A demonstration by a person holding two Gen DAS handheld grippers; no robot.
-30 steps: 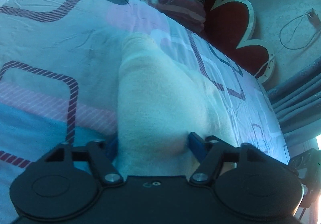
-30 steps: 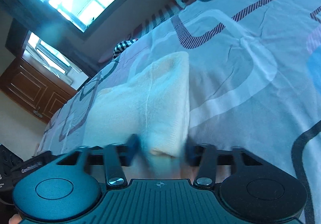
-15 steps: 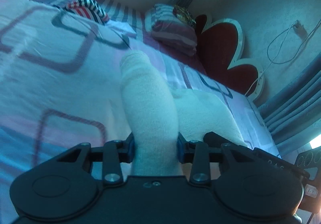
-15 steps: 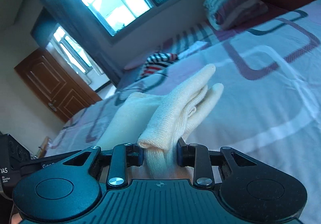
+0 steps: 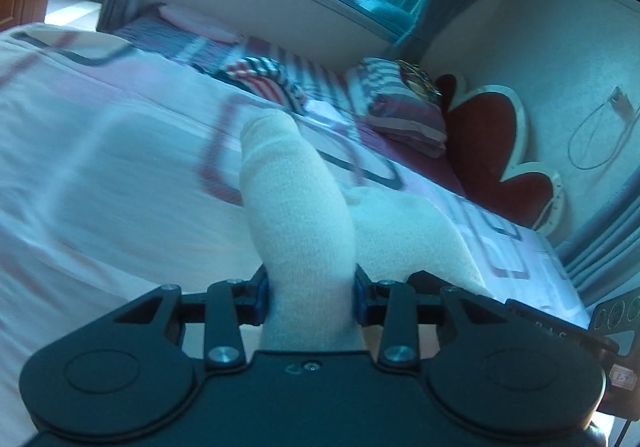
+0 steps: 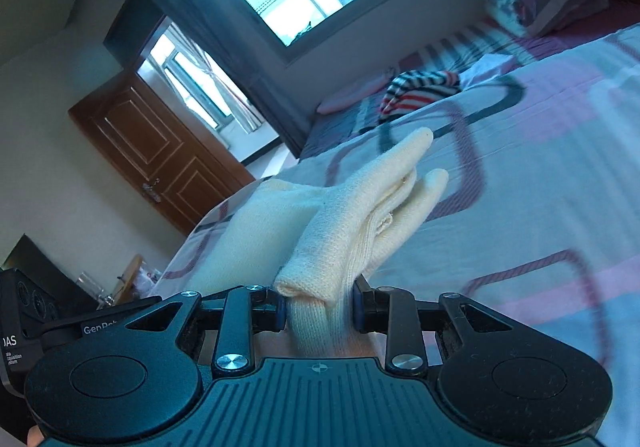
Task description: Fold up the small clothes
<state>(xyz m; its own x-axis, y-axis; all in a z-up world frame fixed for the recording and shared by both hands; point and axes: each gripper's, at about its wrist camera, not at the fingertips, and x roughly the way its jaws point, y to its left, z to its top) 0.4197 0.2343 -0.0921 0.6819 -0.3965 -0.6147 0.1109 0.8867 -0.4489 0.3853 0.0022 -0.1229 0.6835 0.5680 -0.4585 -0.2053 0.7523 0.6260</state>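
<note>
While both your grippers, left (image 5: 308,293) & right (image 6: 320,307), clamp the cream cloth (image 5: 296,207) lifted above the bed (image 5: 100,175), you're mid-fold; next, lay it over w/ edges matched.

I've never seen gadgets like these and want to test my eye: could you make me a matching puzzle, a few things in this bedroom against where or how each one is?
Things:
1. cream knit garment
2. striped garment
3. heart-shaped headboard
4. wooden door

States:
A. against the wall at the head of the bed
B. shut, beyond the bed's far side
C. clamped in both the left hand-held gripper and the right hand-held gripper
D. bunched loose on the bed, far from the grippers

Pairs: 1-C, 2-D, 3-A, 4-B
</note>
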